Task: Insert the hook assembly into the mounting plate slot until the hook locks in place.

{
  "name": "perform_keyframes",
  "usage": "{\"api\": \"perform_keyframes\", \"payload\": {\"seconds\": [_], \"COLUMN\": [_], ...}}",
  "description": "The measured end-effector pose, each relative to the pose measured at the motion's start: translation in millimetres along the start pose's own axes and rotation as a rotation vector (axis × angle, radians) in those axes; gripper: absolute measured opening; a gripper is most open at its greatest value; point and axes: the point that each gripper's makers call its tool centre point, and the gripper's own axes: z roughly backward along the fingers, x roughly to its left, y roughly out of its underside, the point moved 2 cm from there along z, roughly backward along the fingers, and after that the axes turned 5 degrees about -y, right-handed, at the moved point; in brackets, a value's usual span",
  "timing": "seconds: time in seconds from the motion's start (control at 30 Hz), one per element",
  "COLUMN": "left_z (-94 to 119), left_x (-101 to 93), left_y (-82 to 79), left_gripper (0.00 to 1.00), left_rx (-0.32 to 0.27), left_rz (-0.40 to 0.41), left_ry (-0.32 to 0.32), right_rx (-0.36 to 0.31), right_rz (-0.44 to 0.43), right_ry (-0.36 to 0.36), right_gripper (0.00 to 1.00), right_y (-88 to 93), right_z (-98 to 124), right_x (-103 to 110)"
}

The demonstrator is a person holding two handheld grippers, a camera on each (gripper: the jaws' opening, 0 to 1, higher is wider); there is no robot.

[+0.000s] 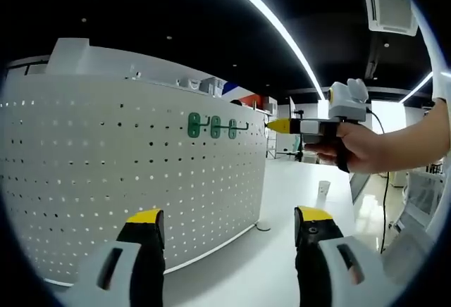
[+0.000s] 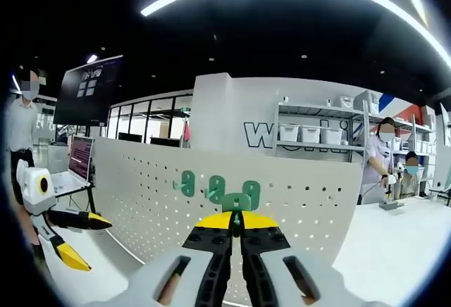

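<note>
The right claw [image 2: 236, 221] is pinching a green hook [image 2: 236, 202] and nearing the white pegboard [image 2: 296, 187] — three hooks [image 1: 215, 126] hanging there already. The left claw [image 1: 229, 224] is waiting spread above the worktop [image 1: 282, 251]. Next, I judge — pressing it in beside them.

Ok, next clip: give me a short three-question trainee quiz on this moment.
1. True or false: the right gripper has its jaws shut on a green hook.
2. How many green hooks already hang on the white pegboard?
3. The left gripper is: A) open and holding nothing, B) shut on a hook, C) pressed against the pegboard.

Key: 1 true; 2 three; 3 A.
</note>
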Motion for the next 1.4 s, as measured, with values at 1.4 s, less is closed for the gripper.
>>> {"api": "perform_keyframes", "payload": {"seconds": [1.4], "left_z": [24.8], "left_x": [17.8], "left_y": [-0.8], "left_gripper": [0.75], "left_rx": [0.005], "left_rz": [0.014], "left_ry": [-0.070], "right_rx": [-0.010], "right_rz": [0.026], "right_ry": [0.123], "right_gripper": [0.01], "right_y": [1.9], "right_z": [-46.3], "right_x": [-61.7]}}
